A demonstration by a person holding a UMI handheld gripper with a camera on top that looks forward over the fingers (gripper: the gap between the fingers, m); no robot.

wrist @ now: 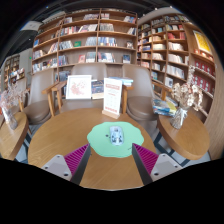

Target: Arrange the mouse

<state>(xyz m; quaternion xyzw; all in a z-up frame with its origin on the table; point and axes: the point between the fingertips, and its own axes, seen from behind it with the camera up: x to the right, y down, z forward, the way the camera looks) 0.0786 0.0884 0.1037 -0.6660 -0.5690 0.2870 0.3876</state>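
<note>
1. Bookshelves: ranged along the far wall and filled with books; more shelving is seen at the right.
2. Wooden table: round-edged, light brown, occupying the middle ground ahead of the gripper.
3. Chairs: one is set at the far left of the table, another at the far right.
4. Display cards: a white card is stood upright at the table's far edge, and a taller sign is stood just beside it.
5. Green mat: laid flat on the table, just ahead of the fingers.
6. Mouse: small, pale, placed on the green mat, beyond the fingertips and not touched by them.
7. Gripper: fingers are held wide apart, nothing between them; magenta pads are shown on the inner faces.
</note>
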